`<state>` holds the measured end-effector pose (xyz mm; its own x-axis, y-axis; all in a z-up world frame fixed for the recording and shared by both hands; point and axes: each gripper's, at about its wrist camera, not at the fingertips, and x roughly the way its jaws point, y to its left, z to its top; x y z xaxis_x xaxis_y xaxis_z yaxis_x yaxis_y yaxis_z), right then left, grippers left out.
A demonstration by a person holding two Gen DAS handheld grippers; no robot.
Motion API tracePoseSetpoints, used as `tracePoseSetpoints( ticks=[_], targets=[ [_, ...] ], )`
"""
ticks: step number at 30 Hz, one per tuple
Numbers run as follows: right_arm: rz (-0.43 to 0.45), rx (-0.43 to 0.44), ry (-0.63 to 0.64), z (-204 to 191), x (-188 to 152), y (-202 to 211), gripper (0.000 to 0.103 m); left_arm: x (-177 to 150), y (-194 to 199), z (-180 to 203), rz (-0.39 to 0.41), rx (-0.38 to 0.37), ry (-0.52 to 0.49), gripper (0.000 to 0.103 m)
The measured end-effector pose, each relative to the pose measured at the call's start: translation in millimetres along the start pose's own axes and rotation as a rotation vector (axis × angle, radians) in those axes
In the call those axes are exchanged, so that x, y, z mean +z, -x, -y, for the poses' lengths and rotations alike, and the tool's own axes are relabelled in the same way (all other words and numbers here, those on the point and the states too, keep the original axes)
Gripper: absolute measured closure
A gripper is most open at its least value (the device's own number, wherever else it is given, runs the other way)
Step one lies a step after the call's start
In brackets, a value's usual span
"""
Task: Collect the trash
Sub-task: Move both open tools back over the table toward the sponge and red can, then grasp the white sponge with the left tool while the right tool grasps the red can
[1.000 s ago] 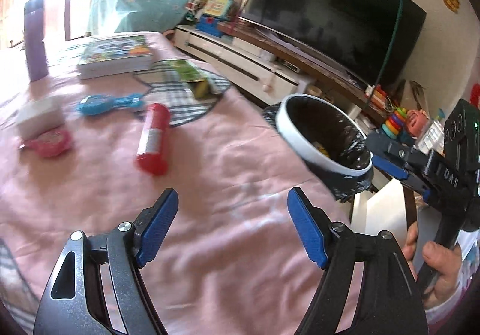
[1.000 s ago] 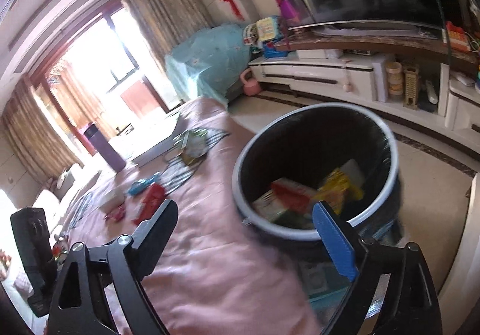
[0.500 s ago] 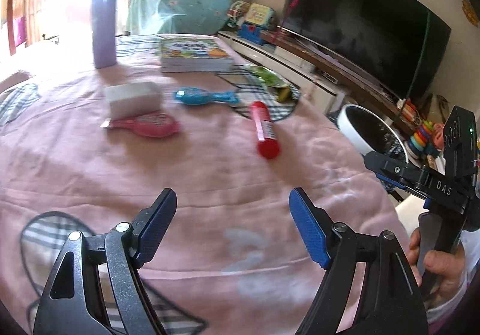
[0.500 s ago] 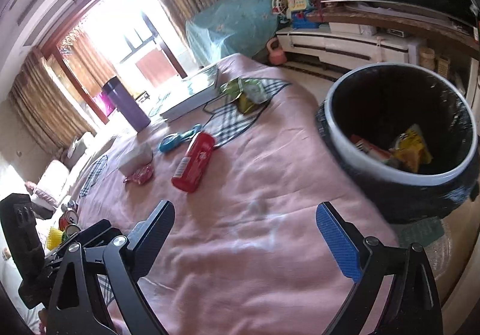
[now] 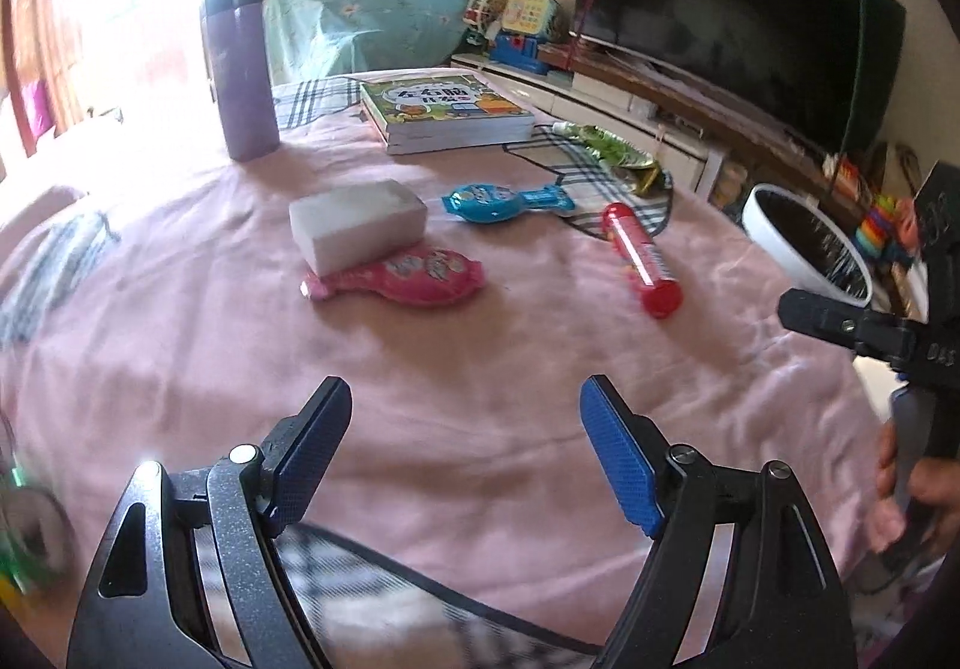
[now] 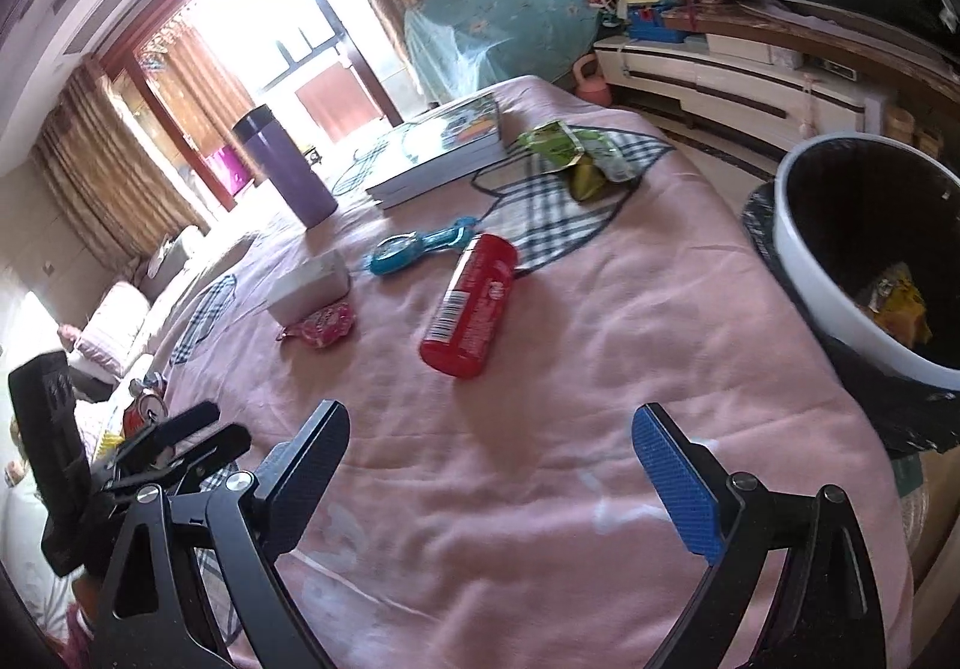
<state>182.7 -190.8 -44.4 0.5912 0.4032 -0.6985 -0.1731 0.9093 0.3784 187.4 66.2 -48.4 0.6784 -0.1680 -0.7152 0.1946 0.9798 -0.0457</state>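
Pink quilted cloth (image 6: 570, 369) bears a glossy red cylindrical tube (image 6: 471, 306).

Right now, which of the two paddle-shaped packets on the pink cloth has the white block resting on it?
The pink packet: the white block overlaps its end. The blue packet lies apart, uncovered, nearer the book.

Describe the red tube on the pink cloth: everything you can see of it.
The red tube is a cylindrical canister, glossy like plastic or coated card, with a white barcode patch and printed label on its side. It looks closed. It lies on its side on the pink cloth, its far end resting on the edge of the checked patch. A blue toy lies just beyond it; whether they touch is unclear. Neither gripper touches it.
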Motion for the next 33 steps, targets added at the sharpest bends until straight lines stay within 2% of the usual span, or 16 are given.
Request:
tracePoseSetpoints(
  ticks=[7, 13, 19, 21, 23, 24, 26, 28, 30, 33],
  targets=[
    [-0.022, 0.029, 0.014, -12.8, 9.6, -17.4, 0.007, 40.8, -30.7, -30.0, -0.038, 0.033, -0.122, 0.019],
    [-0.036, 0.030, 0.025, -18.5, 20.8, -36.2, 0.007, 76.3, -62.8, -60.0, -0.062, 0.023, -0.156, 0.015],
    [-0.060, 0.008, 0.037, -18.5, 30.1, -61.4, 0.008, 90.1, -103.0, -68.4, -0.138, 0.006, -0.205, 0.015],
    [-0.065, -0.011, 0.043, -17.6, 32.6, -69.8, 0.012, 90.2, -112.4, -66.5, -0.152, 0.004, -0.214, 0.015],
    [-0.092, -0.035, 0.044, -14.3, 35.0, -81.9, 0.023, 88.1, -116.7, -61.6, -0.165, -0.020, -0.222, 0.025],
    [-0.106, -0.044, 0.041, -12.2, 34.9, -86.5, 0.028, 86.8, -118.4, -58.7, -0.174, -0.021, -0.224, 0.034],
    [-0.096, -0.064, 0.051, -10.3, 34.9, -88.1, 0.047, 81.2, -118.1, -50.7, -0.180, 0.013, -0.231, 0.037],
    [-0.108, -0.050, 0.047, -8.4, 34.9, -87.5, 0.066, 73.7, -116.5, -45.4, -0.195, 0.037, -0.226, 0.045],
    [-0.099, -0.047, 0.052, -5.4, 32.5, -82.3, 0.067, 68.6, -112.3, -43.9, -0.205, 0.046, -0.191, 0.052],
    [-0.088, -0.039, 0.056, 1.5, 26.0, -70.1, 0.067, 60.8, -100.4, -38.7, -0.225, -0.022, -0.092, 0.053]
  ],
)
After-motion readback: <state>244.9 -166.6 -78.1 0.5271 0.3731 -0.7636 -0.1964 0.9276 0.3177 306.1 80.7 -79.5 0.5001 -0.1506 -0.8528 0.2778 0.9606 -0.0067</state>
